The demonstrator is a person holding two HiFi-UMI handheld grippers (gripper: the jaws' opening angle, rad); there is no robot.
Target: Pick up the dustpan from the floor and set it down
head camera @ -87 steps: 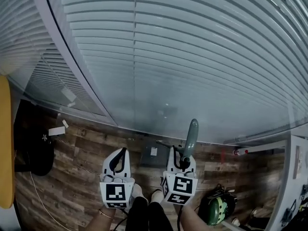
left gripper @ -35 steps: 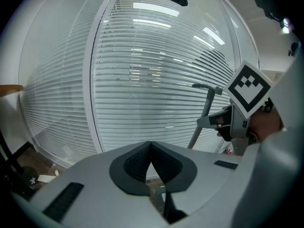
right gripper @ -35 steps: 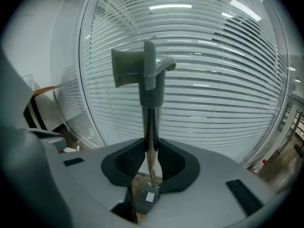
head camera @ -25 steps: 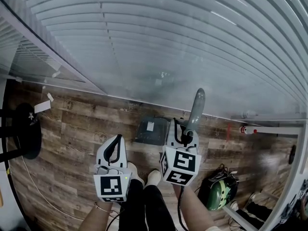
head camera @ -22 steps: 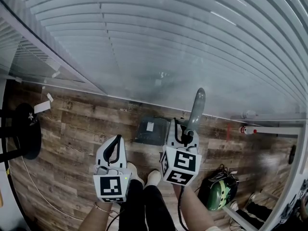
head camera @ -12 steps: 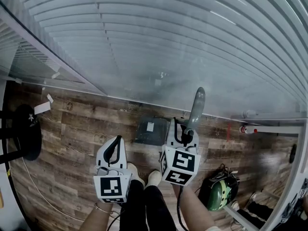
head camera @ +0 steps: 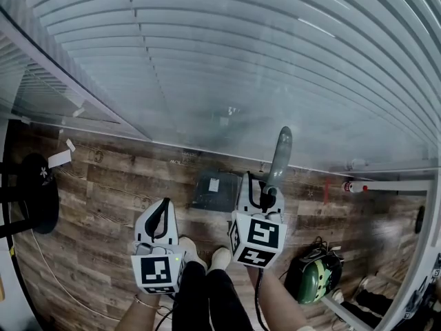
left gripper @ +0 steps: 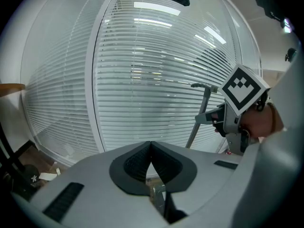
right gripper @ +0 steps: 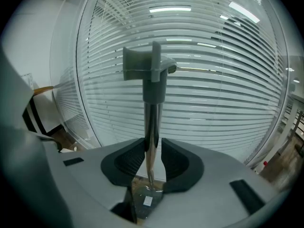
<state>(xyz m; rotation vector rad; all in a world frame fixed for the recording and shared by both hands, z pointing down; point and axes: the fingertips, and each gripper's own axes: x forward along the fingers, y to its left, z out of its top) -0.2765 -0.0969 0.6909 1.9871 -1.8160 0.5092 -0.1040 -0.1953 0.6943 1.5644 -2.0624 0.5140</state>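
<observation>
Head view: right gripper (head camera: 265,194) clamped on the dustpan (head camera: 216,189) by its upright handle (head camera: 279,154), the pan low by the wooden floor (head camera: 103,185) (below the blinds (head camera: 241,61)).
Left gripper view: left gripper (left gripper: 151,150) jaws pressed together, empty.
Right gripper view: jaws grasp the handle.

My left gripper (head camera: 164,207) hangs in front of me, tipped downward, its jaws pressed together and empty. My right gripper (head camera: 264,193) sits just beside it, a little further forward and tipped down the same way, jaws clamped on the dustpan's handle (head camera: 278,158). My forearms (head camera: 279,309) reach forward side by side.
</observation>
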